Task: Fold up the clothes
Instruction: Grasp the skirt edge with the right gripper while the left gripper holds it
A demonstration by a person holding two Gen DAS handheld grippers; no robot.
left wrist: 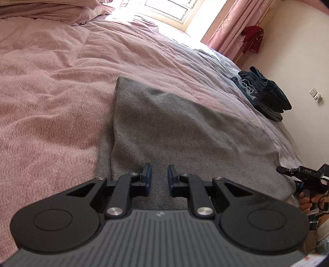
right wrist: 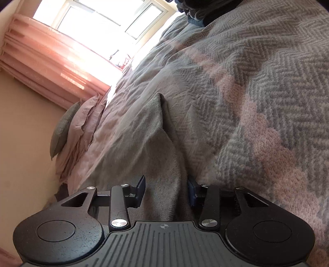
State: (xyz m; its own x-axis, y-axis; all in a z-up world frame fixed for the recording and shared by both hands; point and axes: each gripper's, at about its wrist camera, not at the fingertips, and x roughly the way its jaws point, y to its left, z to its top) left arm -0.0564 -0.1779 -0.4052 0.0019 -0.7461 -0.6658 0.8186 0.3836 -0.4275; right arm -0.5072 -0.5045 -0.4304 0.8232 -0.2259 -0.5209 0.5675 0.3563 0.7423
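Note:
A grey knitted garment (left wrist: 185, 127) lies folded into a rough rectangle on the pink bedspread (left wrist: 51, 92). My left gripper (left wrist: 159, 178) hovers low over its near edge, open, its blue pads a small gap apart with nothing pinched. In the right wrist view, which is rolled sideways, my right gripper (right wrist: 166, 191) is open wide, and a raised fold of the grey garment (right wrist: 162, 160) runs between its fingers without being clamped. A hand holds the right gripper (left wrist: 304, 176) at the garment's right corner in the left wrist view.
A stack of folded dark denim clothes (left wrist: 265, 92) sits at the bed's right edge, beside a cream wall. Pillows (left wrist: 41, 10) lie at the head of the bed. Pink curtains (right wrist: 51, 67) frame a bright window (right wrist: 98, 22). A grey-and-pink herringbone blanket (right wrist: 257, 92) covers the bed's edge.

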